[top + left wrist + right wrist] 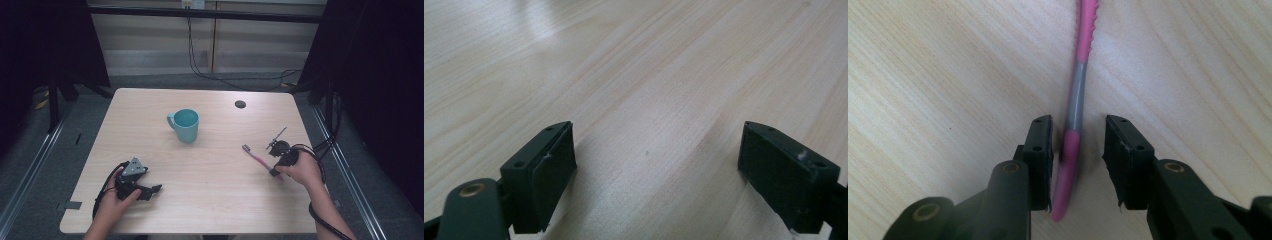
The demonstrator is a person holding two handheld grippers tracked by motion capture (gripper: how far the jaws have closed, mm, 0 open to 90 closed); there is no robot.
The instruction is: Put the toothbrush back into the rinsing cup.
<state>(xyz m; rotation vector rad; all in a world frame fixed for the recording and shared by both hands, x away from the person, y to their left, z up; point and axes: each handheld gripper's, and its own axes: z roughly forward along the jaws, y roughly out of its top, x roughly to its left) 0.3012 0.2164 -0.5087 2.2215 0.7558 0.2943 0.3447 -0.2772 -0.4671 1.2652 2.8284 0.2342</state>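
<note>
Right gripper (1078,145) angled down over the table's (210,170) right side, jaws straddling the pink toothbrush's (1075,100) handle end, a gap showing beside the far pad, left gripper (656,165) low near the front edge, jaws spread wide over bare wood

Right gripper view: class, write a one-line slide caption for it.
The right gripper straddles a pink toothbrush lying on the wooden table, jaws either side of its handle.
</note>
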